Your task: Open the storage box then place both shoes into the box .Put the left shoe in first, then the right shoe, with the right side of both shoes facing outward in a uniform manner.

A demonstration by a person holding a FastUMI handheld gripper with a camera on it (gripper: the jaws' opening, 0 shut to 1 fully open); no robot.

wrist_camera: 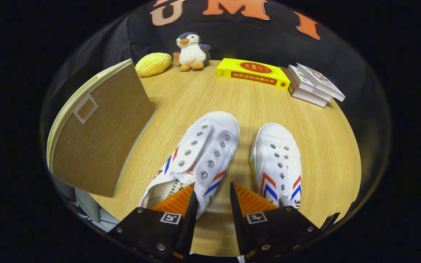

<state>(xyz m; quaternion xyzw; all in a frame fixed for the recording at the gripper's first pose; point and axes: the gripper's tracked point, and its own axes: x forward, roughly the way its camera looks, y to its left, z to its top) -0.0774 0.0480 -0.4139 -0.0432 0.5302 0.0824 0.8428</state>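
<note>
down on the round pale wooden table, the gripper hangs with its fingers parted and gripping nothing. the white canvas left shoe with red and blue chevrons lies just ahead of them, beside the matching right shoe. the tan fabric storage box lid stands tilted up beyond the left shoe.

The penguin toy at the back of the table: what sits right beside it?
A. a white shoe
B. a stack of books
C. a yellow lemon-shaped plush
C: the penguin toy stands next to the yellow lemon-shaped plush, far beyond the open gripper.
</note>
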